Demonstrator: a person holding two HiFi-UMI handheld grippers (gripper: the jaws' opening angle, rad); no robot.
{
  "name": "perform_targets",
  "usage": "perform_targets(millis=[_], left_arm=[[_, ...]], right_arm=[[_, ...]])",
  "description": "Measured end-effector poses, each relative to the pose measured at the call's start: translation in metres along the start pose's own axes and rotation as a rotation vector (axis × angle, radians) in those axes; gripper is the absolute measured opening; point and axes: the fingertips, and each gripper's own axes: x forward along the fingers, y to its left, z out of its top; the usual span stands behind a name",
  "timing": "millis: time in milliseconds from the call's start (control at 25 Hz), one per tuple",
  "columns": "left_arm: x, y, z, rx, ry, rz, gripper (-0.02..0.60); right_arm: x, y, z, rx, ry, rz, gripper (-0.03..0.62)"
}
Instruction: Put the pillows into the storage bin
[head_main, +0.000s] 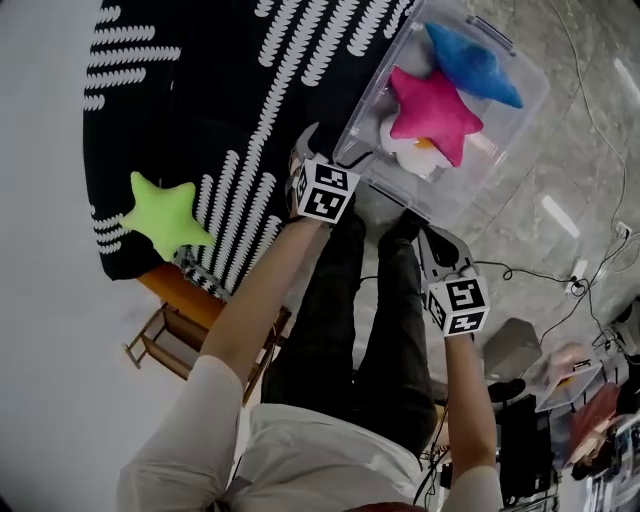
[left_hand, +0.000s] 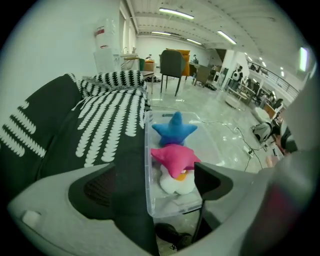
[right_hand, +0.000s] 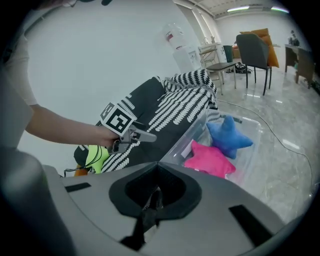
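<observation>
The storage bin is clear plastic, stands open on the floor, and has one long side against a black blanket with white markings.

Three pillows lie inside the bin. The blue star pillow is at the end farthest from your grippers. The pink star pillow lies just beside it, toward the middle. A white pillow with an orange patch sits partly under the pink one, at the end closest to you.

One pillow is outside the bin. The green star pillow lies on the blanket near its edge, well apart from the bin.

Your left gripper hangs just off the bin's near corner, on the blanket side. Its jaws are apart with nothing held, and the bin's end wall shows through the gap.

Your right gripper is held beyond the bin's near end, over the floor and clear of the bin. Its jaws are together and grip nothing.

Your legs stand just beside the bin's near end.
</observation>
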Motion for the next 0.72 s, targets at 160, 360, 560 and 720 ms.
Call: perform_targets(millis=[160, 360, 560, 720], left_arm=[[-0.028, 0.049, -0.046, -0.081, 0.014, 0.043, 0.465], [-0.054, 0.097, -0.101, -0.189, 0.027, 0.117, 0.465], [-0.078, 0.138, -0.153, -0.318, 0.056, 0.165, 0.465], [-0.104, 0.167, -0.197, -0.467, 0.057, 0.227, 0.465]], right_arm=[[0.020, 0.033, 0.010, -0.021, 0.014, 0.012, 0.003], [0.047, 0.068, 0.017, -0.096, 0.062, 0.068, 0.003], [0.071, 0.101, 0.024, -0.146, 0.097, 0.104, 0.003], [0.085, 0.122, 0.029, -0.181, 0.124, 0.129, 0.003]])
